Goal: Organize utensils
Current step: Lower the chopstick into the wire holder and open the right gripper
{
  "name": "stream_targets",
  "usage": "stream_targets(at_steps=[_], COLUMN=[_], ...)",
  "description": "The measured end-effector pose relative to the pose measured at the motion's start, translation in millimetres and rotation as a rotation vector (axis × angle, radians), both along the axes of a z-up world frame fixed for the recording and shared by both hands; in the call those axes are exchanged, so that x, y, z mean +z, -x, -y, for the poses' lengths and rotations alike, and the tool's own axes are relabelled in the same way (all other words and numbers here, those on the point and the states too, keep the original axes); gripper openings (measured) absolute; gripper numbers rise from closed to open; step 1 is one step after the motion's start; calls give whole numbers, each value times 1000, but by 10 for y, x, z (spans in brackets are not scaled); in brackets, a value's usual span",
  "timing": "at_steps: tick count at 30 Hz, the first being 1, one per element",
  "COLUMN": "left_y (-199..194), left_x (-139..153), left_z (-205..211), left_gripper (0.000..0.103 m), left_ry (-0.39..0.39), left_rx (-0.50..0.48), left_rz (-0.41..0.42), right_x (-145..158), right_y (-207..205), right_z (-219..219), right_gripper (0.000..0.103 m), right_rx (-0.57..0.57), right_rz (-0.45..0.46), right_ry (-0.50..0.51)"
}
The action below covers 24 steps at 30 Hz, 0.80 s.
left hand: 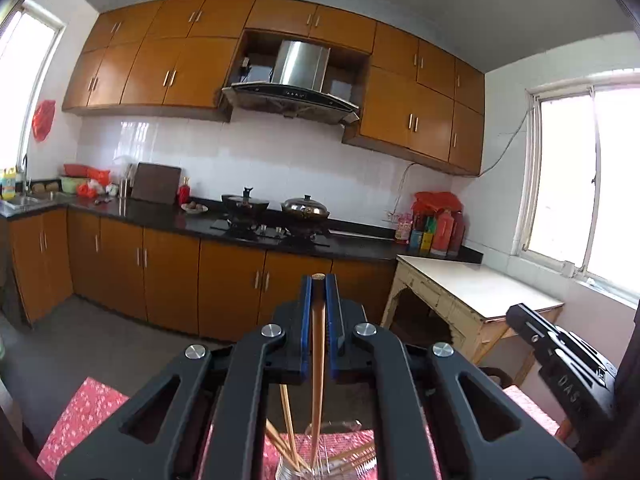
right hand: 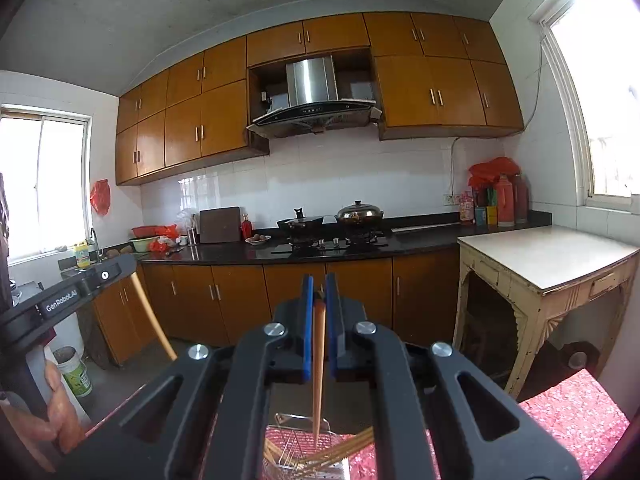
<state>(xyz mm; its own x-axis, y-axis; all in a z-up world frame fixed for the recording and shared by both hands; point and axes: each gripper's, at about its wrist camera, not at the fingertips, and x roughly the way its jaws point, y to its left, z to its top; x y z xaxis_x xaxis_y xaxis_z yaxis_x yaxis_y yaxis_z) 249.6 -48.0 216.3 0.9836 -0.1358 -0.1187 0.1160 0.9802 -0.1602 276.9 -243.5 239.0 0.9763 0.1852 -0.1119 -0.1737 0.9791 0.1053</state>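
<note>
My left gripper (left hand: 319,280) is shut on a wooden chopstick (left hand: 318,360) that hangs down toward a glass jar (left hand: 296,470) holding a few other chopsticks. My right gripper (right hand: 319,280) is shut on another wooden chopstick (right hand: 319,368) whose tip hangs over a wire utensil basket (right hand: 304,440) with several chopsticks lying in it. The left gripper's body (right hand: 76,292) and its chopstick (right hand: 152,316) show at the left of the right wrist view. The right gripper's body (left hand: 560,360) shows at the right of the left wrist view.
A red flowered tablecloth (right hand: 576,412) covers the table under the basket and jar. Beyond are a dark kitchen counter (right hand: 400,242) with a stove and pots, orange cabinets, and a pale side table (right hand: 548,256) at the right by a window.
</note>
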Motion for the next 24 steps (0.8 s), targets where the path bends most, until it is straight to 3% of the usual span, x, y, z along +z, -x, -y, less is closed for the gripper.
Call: stream_targets(at_steps=[9, 24], left_y=[-381, -674], left_x=[-363, -736], left_z=[121, 148], left_gripper=[7, 7], left_ry=[-19, -55], left_rx=[26, 40], left_rz=[-52, -144], right_x=[-314, -759], right_y=[-427, -805], right_z=[-82, -97], right_gripper=[7, 7], right_rx=[15, 33], right_rz=[-59, -167], right_ry=[12, -18])
